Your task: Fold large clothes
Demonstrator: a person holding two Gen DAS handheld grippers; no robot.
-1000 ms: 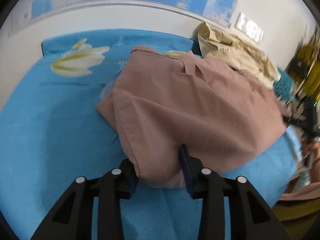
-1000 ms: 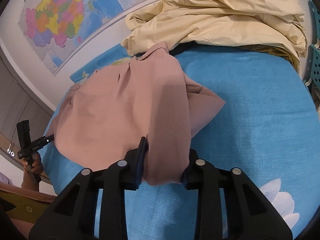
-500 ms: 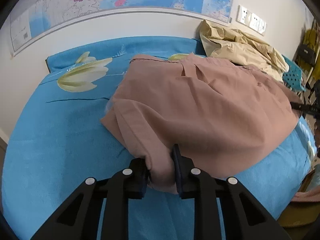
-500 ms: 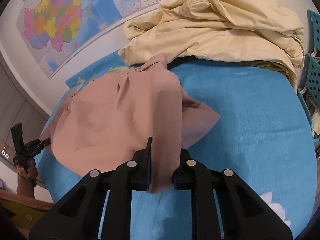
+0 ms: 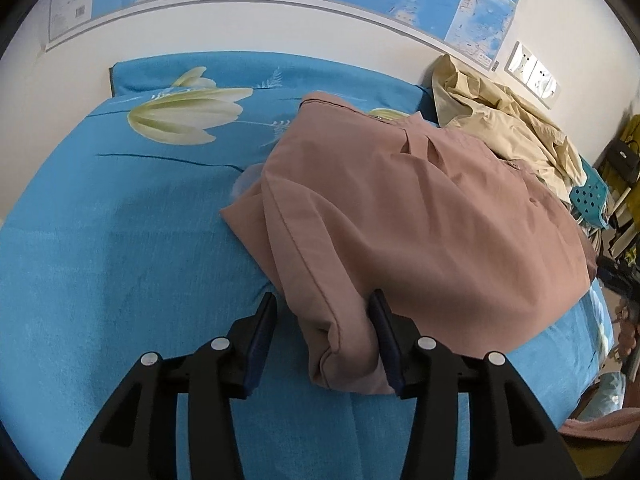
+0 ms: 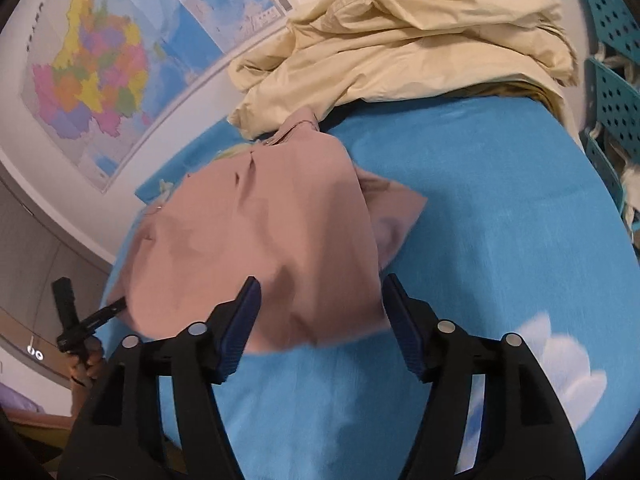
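both my grippers, left gripper [image 5: 324, 332] and right gripper [image 6: 320, 320], have just been opening wide, pink shirt [image 5: 420, 216] hem loose between them at 12 o'clock.

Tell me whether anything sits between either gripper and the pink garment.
Nothing visible does. The pink garment lies between the just-opened jaws of the left gripper and the right gripper, on the blue bedsheet.

The left gripper [image 5: 324, 330] is showing two matte black plastic arms with angular, triangular cut-outs, each carrying a pair of round silver screw heads, and its fingers [image 5: 260, 336] are wearing dark blue ribbed pads on their inner faces. The right gripper [image 6: 320, 326] is looking the same: black skeletal arms, silver screws, blue grooved pads [image 6: 402, 330]. At the right view's left edge a hand [image 6: 86, 360] is gripping a black handle
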